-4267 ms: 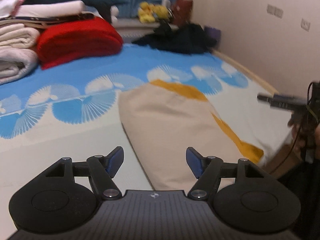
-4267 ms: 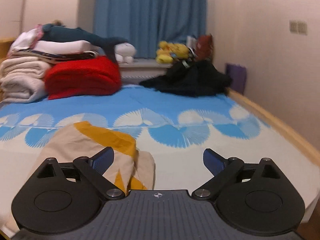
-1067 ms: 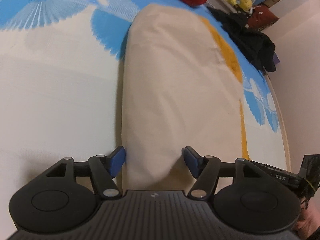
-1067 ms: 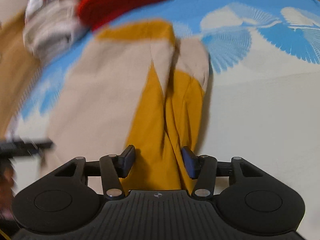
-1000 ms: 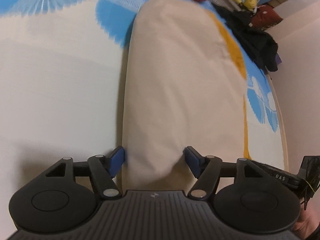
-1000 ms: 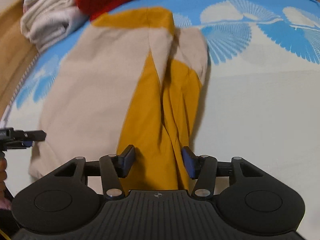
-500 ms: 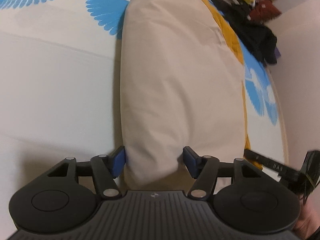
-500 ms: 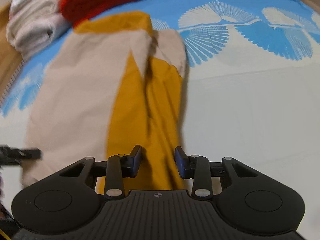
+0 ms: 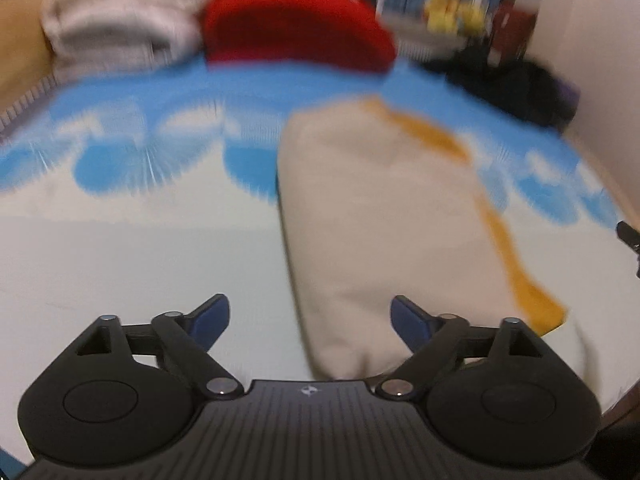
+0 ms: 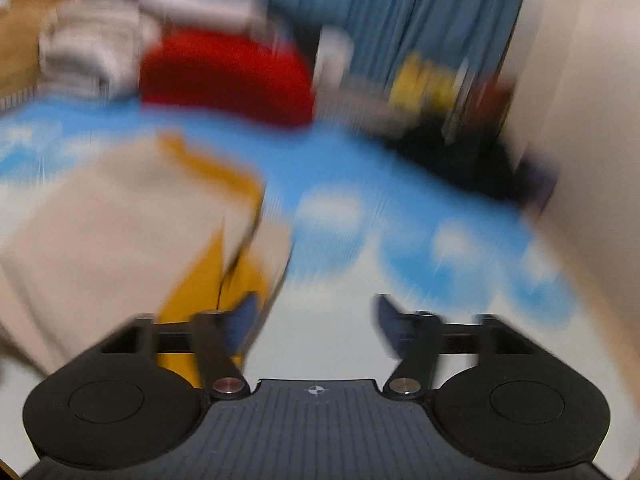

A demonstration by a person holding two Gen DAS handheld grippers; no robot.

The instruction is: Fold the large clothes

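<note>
Nearest in the left wrist view, the left gripper (image 9: 310, 318) has its jaws spread wide; they have just been opening, and nothing is pressed between them. The near end of the folded beige and mustard garment (image 9: 384, 216) lies on the bed sheet (image 9: 140, 268) just beyond the right-hand finger, free of both blue pads (image 9: 210, 316). In the right wrist view, the right gripper (image 10: 314, 322) is likewise released, its jaws having just been opening, with only bare sheet showing between them. The garment (image 10: 112, 232) lies to the left there, its mustard part just behind the left finger; blur hides whether cloth and finger touch. Further off, the sheet turns blue with pale fan patterns. Beyond it sits a red folded blanket (image 9: 296, 28) beside a stack of pale folded linens (image 9: 120, 32), and a dark heap of clothing (image 9: 516, 88) lies near the wall. Farthest back, a blue curtain (image 10: 404, 16) hangs behind a blurred yellow toy (image 10: 424, 80).
</note>
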